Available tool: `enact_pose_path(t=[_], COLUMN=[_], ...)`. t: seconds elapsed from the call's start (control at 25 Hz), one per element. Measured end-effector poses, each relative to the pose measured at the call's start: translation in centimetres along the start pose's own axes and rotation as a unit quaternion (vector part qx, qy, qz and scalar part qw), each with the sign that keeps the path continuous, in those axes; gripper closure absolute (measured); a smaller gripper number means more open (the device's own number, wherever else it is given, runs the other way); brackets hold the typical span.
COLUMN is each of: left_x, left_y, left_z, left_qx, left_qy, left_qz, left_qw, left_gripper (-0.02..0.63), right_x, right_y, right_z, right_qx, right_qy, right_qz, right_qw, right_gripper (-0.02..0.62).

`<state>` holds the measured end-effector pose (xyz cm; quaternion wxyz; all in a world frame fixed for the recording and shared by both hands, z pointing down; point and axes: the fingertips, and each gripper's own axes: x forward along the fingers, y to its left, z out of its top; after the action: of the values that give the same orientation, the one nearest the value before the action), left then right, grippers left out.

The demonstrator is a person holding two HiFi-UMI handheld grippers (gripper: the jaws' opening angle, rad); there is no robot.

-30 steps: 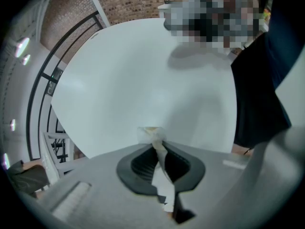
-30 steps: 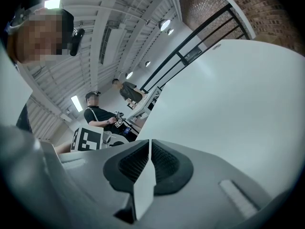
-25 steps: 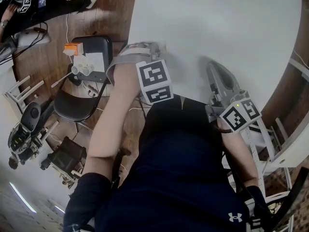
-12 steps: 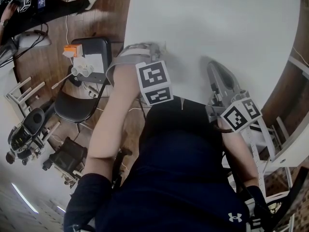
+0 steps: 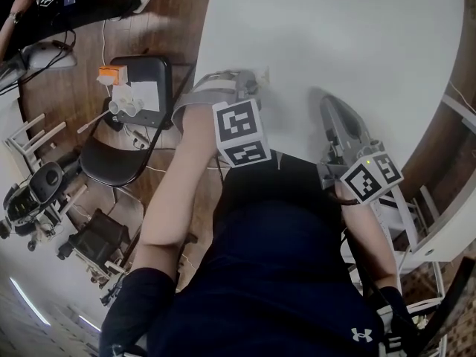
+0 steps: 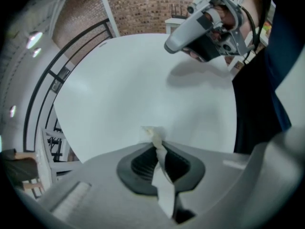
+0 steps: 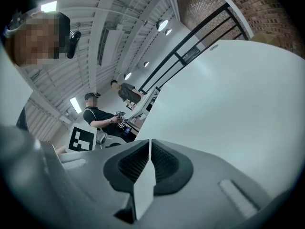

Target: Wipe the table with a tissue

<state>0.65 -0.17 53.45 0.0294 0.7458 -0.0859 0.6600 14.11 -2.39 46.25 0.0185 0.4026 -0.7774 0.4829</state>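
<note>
Head view: the left hand-held gripper (image 5: 245, 80) points down at the tabletop's (image 5: 335, 28) near edge, placed to press and drag. The right hand-held gripper (image 5: 327, 106) is held aside, out of the way.

Left gripper view: its jaws pinch a twisted tissue (image 6: 151, 133), tip toward the white surface.

Right gripper view: jaws closed together, empty, seemingly idle.

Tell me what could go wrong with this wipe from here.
1. The left gripper pinches only a thin, twisted tissue. Little paper sticks out past the jaws, so their tips may scrape the table instead.
2. So narrow a strip may tear or slip out when dragged.
</note>
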Motion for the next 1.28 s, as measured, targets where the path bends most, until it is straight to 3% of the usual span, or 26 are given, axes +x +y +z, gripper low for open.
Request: enact_pose_path(t=[0.28,0.6,1.0,1.28], left_x=[-2.5,-5.1,-8.4,-11.5], left_y=[0.3,0.1,-0.1,-0.1], left_z=[-1.3,-5.3,-7.0,-7.6], left_qx=[-0.094,-0.192,-0.242,-0.275], left_qy=[-0.068,-0.109,-0.162,-0.226], left_qz=[0.046,0.091,0.132,0.164], left_qw=[0.9922,0.9710,0.9476,0.9200], left_gripper=[0.595,0.595,0.595,0.595], right_x=[1.0,2.6,3.4,3.8], right_y=[1.8,4.2,7.7,10.9], right_z=[0.3,1.0,1.0,1.2], right_qx=[-0.017,-0.045,-0.072,-0.099], right_qy=[0.010,0.018,0.016,0.004], right_qz=[0.013,0.020,0.033,0.043], right_qw=[1.000,0.999,0.997,0.994], right_gripper=[0.574,0.574,0.574,0.574])
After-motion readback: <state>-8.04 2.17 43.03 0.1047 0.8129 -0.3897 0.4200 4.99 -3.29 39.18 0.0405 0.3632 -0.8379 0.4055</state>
